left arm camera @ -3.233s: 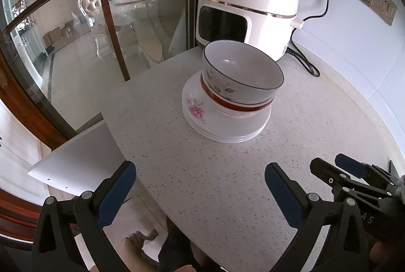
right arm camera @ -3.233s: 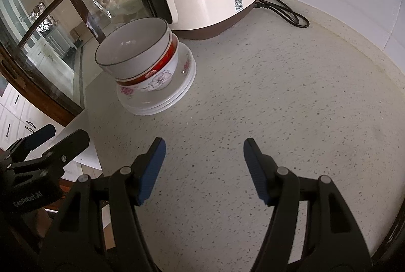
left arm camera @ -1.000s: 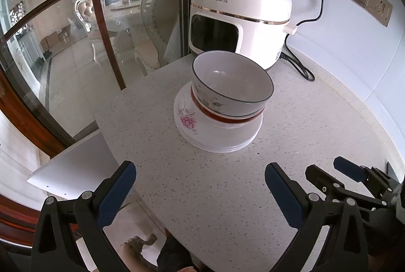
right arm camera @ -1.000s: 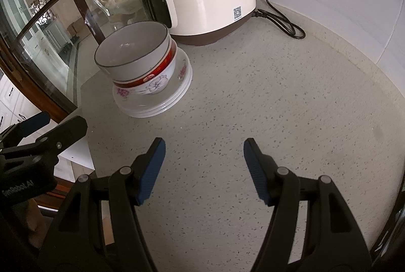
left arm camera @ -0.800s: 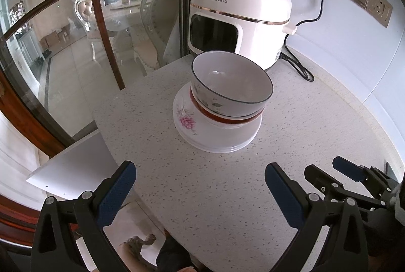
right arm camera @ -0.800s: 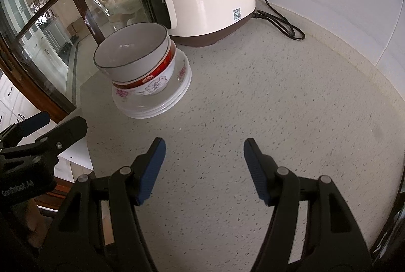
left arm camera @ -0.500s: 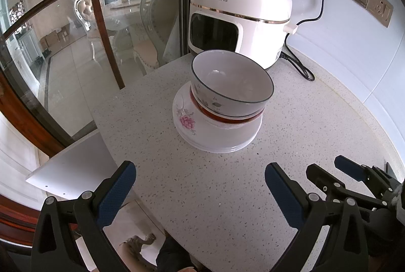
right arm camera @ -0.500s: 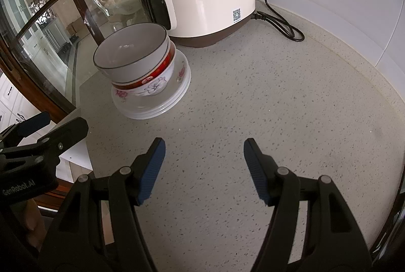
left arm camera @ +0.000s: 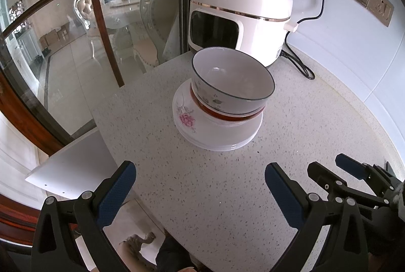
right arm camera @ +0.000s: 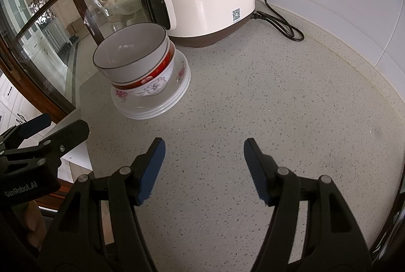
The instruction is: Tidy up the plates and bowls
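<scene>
**Bowls stacked on plates; both grippers empty**

Bowls (left arm camera: 233, 84) were found nested, a grey-rimmed one on top of a red-banded one, seated on a pile of plates (left arm camera: 217, 138). In the left wrist view the stack stood at 12 o'clock from the left gripper (left arm camera: 200, 186), well apart, on the speckled counter (left arm camera: 202, 196), with the cooker (left arm camera: 240, 19) just behind it. From the right gripper (right arm camera: 203, 165) the stack lay at about 10 o'clock.

Left jaws stood wide with nothing between them. Right jaws stood partly open, also empty, over bare counter.

Judgement on handling: the crockery appeared glazed ceramic, so stiff, fairly heavy, slippery and liable to chip or break. The top bowl would best be taken by its rim wall, one pad inside and one outside. The stack sat close to the counter's curved edge by the glass; a sideways push could carry it off.
</scene>
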Available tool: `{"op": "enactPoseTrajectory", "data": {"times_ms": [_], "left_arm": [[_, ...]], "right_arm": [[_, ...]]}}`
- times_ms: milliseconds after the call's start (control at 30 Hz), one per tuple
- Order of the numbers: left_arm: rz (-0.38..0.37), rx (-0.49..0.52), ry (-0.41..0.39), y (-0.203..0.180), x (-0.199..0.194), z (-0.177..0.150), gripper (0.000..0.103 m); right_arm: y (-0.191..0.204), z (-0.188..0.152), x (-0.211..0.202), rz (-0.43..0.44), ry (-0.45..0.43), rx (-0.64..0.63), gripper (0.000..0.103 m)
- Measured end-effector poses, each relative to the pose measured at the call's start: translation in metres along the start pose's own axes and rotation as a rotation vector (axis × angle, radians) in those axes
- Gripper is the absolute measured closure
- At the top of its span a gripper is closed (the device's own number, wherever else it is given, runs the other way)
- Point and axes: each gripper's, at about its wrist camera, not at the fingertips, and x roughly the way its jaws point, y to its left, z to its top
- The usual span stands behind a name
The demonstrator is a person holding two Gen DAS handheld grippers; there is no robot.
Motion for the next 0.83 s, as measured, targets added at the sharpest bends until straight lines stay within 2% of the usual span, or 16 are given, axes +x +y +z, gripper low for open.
{"op": "enactPoseTrajectory", "data": {"times_ms": [667,833], "left_arm": [[-0.004,0.001,0.006,-0.0015,0.0031,-0.0003,0.0],[0.02,0.004,-0.026,-0.0025,0.0028,-0.002,0.0]], "right_arm": [[-0.0029,-0.0002,0.0017,0.0,0.003,0.001,0.035],[-0.0058,-0.0007,0.0044,0.001,0.008,0.005,0.033]]}}
